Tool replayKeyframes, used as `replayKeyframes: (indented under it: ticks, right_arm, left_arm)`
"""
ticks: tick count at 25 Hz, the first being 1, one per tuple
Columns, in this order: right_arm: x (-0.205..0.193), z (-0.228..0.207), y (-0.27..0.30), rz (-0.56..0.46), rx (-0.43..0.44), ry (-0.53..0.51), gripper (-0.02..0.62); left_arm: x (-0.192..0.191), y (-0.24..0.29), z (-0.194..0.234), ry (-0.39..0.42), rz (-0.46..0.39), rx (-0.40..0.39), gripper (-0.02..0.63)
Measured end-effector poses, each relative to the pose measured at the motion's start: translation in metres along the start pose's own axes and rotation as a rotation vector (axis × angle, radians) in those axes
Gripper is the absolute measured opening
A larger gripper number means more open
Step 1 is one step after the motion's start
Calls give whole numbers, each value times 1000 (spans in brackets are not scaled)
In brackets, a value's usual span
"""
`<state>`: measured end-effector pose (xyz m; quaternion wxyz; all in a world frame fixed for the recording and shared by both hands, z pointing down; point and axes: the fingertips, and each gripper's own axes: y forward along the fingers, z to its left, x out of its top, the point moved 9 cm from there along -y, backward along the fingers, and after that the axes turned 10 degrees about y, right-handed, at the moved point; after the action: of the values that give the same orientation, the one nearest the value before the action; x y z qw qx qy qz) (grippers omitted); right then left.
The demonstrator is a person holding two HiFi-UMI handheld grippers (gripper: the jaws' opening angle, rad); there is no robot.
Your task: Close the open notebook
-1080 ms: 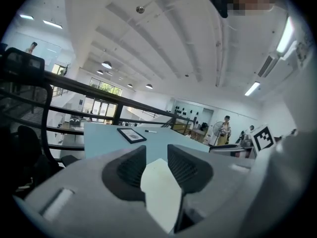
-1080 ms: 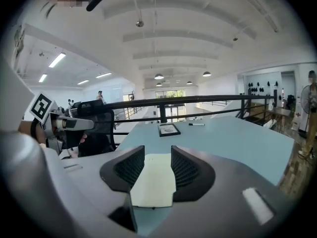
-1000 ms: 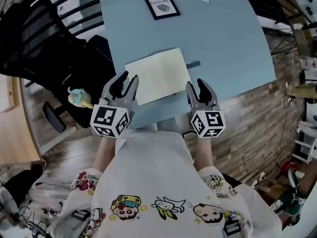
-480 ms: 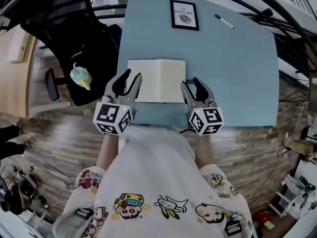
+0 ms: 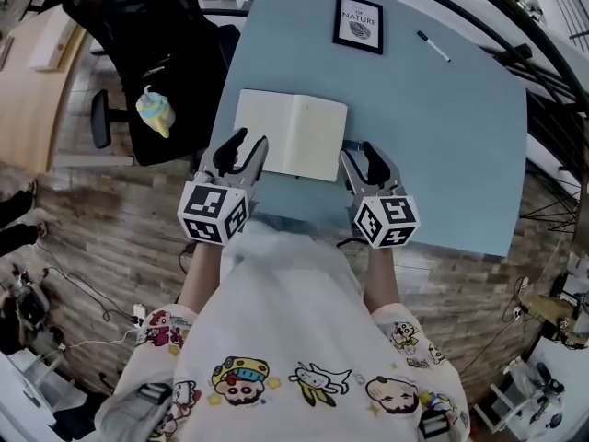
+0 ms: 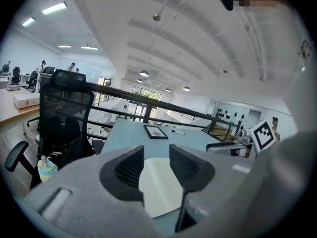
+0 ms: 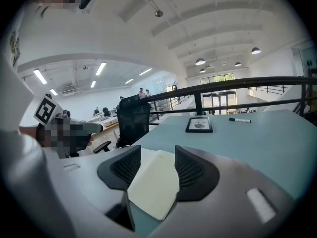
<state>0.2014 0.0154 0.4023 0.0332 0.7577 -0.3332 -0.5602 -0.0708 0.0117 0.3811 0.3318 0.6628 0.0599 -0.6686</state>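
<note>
The open notebook lies flat with cream pages up on the blue table, close to its near edge. My left gripper hovers at the notebook's near left corner, my right gripper at its near right corner. Both are open; their jaws have just been opening and nothing sits between them. In the left gripper view the notebook shows beyond the left gripper. Past the right gripper in the right gripper view, the notebook lies on the table, apart from the pads.
A framed picture and a marker pen lie at the table's far side. A black office chair with a small pastel bottle on it stands left of the table. A black railing runs behind.
Both grippers have shifted a little along the notebook's near edge and their jaws stand wider. The head view has swung, so the table looks turned. The notebook stays open.
</note>
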Motion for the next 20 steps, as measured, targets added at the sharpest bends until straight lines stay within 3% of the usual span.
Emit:
replayKeyframes:
  ticks: [20]
  right_arm:
    - [-32, 0, 7, 100, -32, 62, 212]
  left_arm:
    - [-25, 11, 0, -60, 91, -55, 153]
